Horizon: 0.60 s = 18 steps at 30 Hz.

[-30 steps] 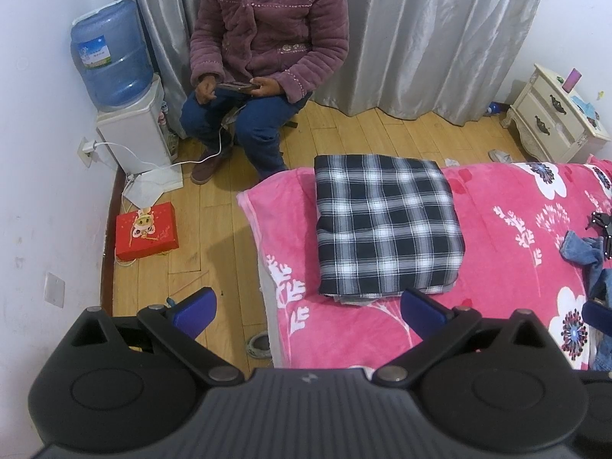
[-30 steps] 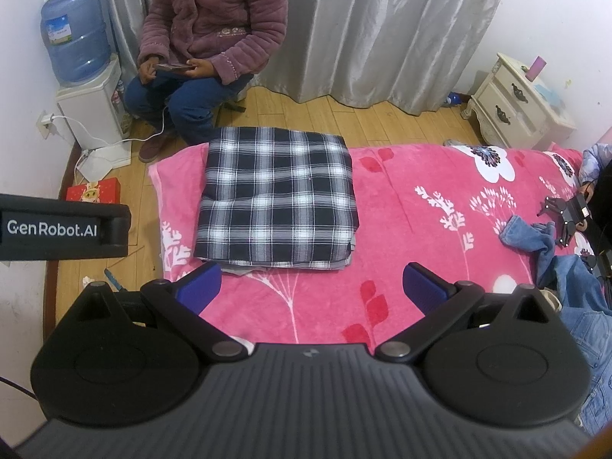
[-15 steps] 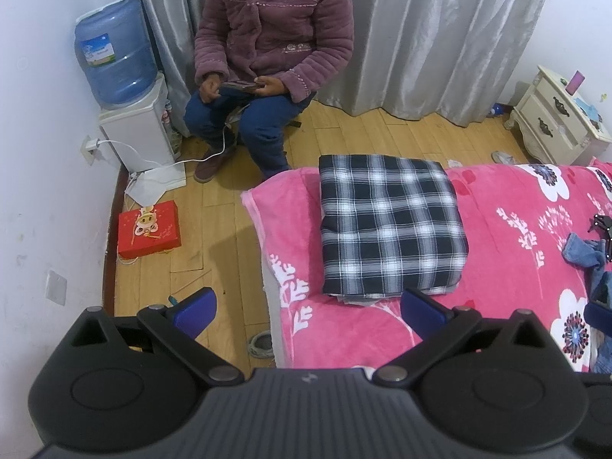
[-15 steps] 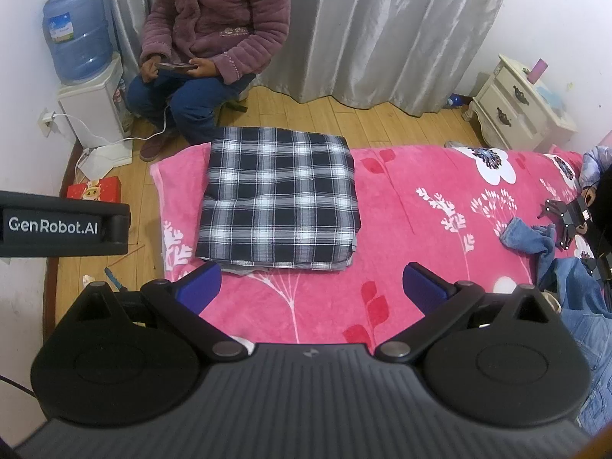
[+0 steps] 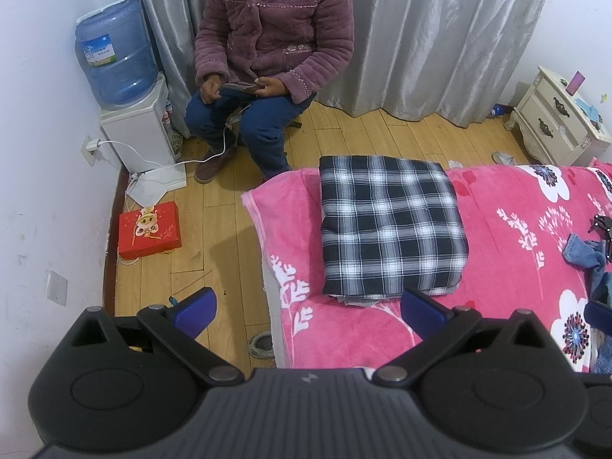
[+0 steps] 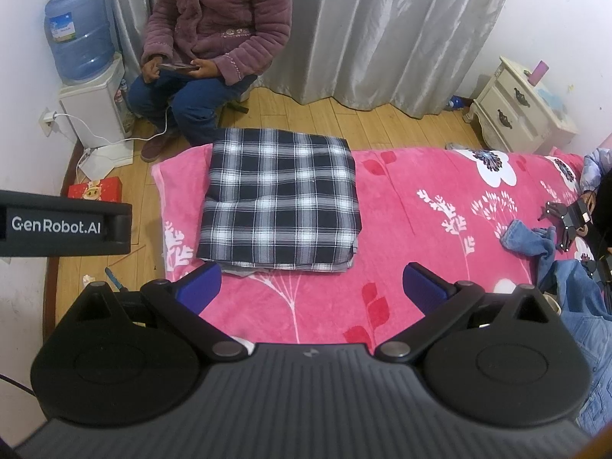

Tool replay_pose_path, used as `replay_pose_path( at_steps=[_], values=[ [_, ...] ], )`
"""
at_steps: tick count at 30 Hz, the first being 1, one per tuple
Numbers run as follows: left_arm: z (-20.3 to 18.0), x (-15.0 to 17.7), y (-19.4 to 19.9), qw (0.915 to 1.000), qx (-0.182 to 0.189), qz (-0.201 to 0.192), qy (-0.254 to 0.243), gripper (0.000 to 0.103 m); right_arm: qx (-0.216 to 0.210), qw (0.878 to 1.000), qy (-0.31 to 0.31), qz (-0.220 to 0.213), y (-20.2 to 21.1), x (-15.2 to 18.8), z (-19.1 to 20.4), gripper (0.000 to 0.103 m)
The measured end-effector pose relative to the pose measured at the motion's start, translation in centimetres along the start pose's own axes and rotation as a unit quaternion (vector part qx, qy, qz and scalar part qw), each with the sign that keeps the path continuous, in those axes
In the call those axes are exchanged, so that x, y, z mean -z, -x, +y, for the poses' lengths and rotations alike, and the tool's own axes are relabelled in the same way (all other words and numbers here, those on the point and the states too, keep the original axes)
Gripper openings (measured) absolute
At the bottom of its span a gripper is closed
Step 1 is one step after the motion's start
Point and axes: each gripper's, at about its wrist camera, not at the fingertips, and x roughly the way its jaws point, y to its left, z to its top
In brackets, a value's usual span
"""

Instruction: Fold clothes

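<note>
Fingers (image 5: 195, 306) of left gripper (image 5: 308, 306) spread wide, empty; right gripper (image 6: 311, 283) likewise parted, holding nothing. Plaid garment (image 6: 281, 199) at frame centre, folded square on pink blanket (image 6: 401, 237), apparently finished and set aside. Denim clothes (image 6: 573, 287) heaped at right edge, likely awaiting folding.
</note>
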Motion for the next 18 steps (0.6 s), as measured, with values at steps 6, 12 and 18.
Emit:
replay_pose_path(
  at_steps=[6,12,18],
  values=[
    [0.01,-0.03,-0.18,1.0000,-0.001,0.002,0.001,0.103,0.000,1.000,-0.001,0.002,0.00,-0.02,0.08,0.102],
    [0.11,0.08,-0.31,1.0000,-0.001,0.006,0.002,0.103,-0.001,1.000,0.000,0.005,-0.12,0.05,0.16,0.101],
    [0.27,0.08,-0.27,0.9999,-0.002,0.009,0.004,0.103,-0.001,1.000,0.001,0.008,-0.21,0.13,0.27,0.102]
  ],
)
